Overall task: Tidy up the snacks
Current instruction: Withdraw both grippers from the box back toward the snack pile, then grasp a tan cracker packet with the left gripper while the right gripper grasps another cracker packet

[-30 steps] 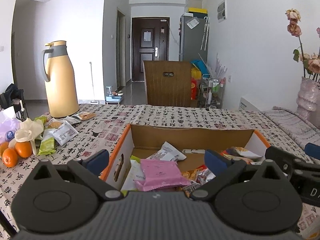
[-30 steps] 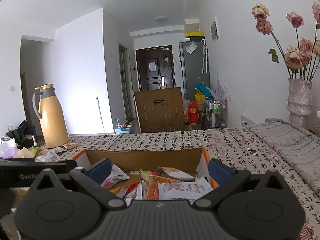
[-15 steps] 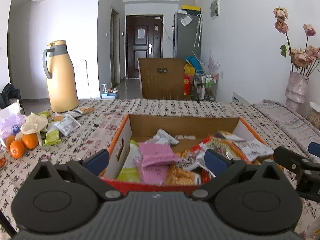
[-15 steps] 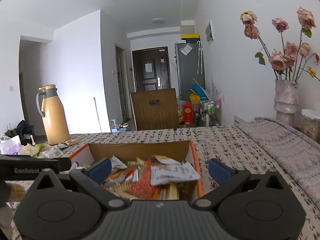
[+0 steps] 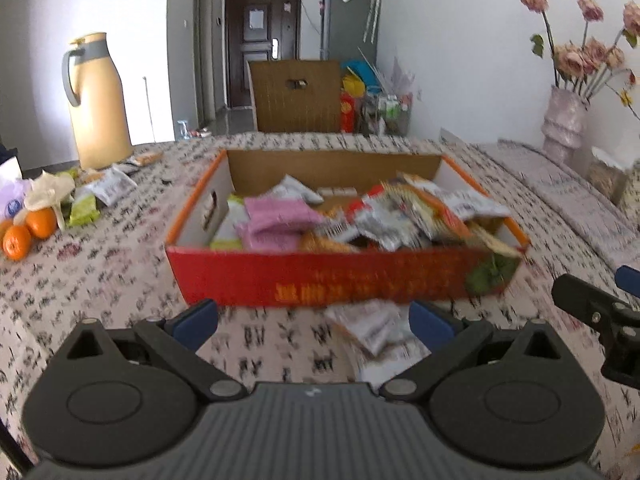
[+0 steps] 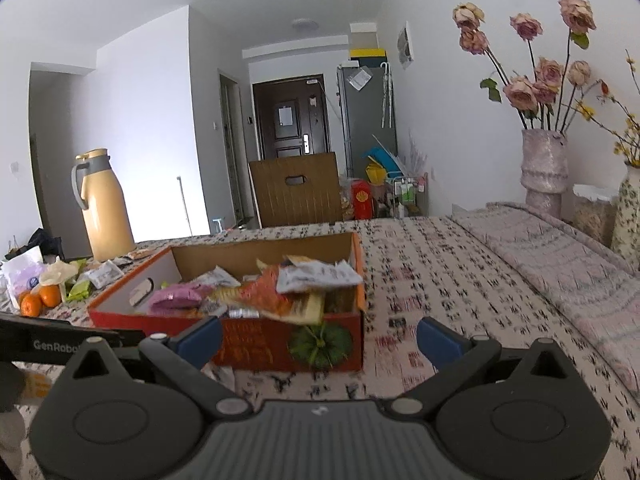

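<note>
Loose silver snack packet (image 5: 374, 326) flat on the worktop (image 5: 100, 280), just short of the red snack box (image 5: 320, 284), at about 1 o'clock inside the wide, empty left tool (image 5: 313, 318). Long axis probably slanting (blurred). Right tool (image 6: 319, 336) also wide, empty, farther off.

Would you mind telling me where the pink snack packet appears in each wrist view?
Left wrist: the pink snack packet lies centre-left, in the box's left half.
Right wrist: it sits lower left, near the box's left wall.
Shared landmark: the tan jug at far left.
</note>
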The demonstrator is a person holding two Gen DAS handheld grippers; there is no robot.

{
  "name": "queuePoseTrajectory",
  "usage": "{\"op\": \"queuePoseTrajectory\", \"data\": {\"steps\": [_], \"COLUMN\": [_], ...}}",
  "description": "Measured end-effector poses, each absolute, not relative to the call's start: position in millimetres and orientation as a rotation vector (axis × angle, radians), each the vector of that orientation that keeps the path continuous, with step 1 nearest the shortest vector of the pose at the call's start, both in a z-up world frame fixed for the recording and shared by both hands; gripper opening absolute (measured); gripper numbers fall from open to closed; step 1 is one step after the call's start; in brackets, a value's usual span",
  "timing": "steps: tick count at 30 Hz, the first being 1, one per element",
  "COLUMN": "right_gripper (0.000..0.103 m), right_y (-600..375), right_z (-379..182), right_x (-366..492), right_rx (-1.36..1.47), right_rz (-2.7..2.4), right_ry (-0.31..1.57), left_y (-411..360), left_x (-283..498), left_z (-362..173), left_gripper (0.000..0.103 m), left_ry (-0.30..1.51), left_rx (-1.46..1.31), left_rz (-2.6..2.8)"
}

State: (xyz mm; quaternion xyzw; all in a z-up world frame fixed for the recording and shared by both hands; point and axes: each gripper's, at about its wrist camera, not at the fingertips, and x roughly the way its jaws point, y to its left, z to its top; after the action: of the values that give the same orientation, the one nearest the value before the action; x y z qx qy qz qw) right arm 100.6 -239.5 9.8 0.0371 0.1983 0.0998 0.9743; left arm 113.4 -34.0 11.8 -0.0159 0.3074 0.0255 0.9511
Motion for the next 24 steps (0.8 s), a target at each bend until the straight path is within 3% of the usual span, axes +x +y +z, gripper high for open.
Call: {"op": "queuePoseTrajectory", "data": {"steps": [22,23,24], "right_gripper": [0.103,0.103,0.103], "right_y": [-241.4,-241.0,-240.4], "right_z": [-23.2,-23.5,-23.7], "right_x": [65.5,64.7,63.9], "right_rx": [0.074,0.073,0.071], "right_rz": [0.207,0.209,0.21], "right_ry": [0.5,0.501,0.501], "left_y": [-52.0,-51.4,-51.0], "left_x": [85.6,85.6,85.5], "left_z": [-36.7,-37.7,-38.5], "left_gripper": [0.103,0.097,0.083], "left_ry": [0.813,0.815,0.817], "left_rx": [-0.042,-0.047,-0.052], "left_rz": [0.043,0.04,0.028]}}
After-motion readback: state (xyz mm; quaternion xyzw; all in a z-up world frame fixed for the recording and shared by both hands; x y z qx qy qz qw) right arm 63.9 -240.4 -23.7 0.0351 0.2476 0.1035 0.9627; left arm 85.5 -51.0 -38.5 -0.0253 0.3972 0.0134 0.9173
